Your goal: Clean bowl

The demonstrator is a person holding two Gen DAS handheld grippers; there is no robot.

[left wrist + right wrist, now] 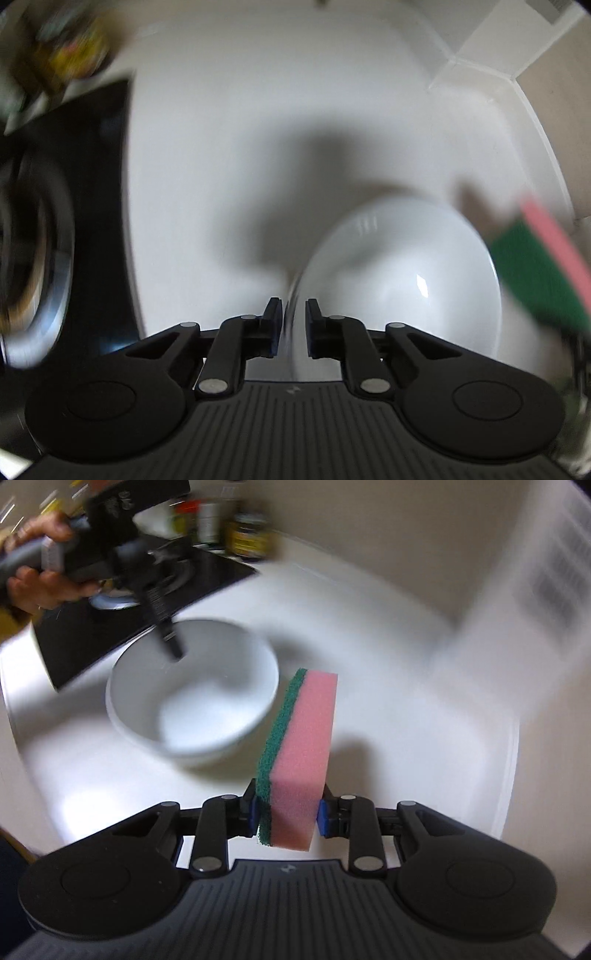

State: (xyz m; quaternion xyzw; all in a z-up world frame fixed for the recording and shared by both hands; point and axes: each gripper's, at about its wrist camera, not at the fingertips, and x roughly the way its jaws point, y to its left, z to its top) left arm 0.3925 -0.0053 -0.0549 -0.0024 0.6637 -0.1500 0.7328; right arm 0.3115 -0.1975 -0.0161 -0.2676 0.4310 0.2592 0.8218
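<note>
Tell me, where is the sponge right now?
The sponge sits clamped in the right gripper, held above the white counter just right of the bowl in the right wrist view.

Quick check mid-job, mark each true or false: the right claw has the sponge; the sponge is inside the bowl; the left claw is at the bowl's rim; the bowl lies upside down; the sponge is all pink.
1. The right claw grips the sponge. True.
2. The sponge is inside the bowl. False: it is held outside, beside the bowl.
3. The left claw straddles the bowl's rim. True.
4. The bowl lies upside down. False: its opening faces up.
5. The sponge is all pink. False: one face is green.
</note>
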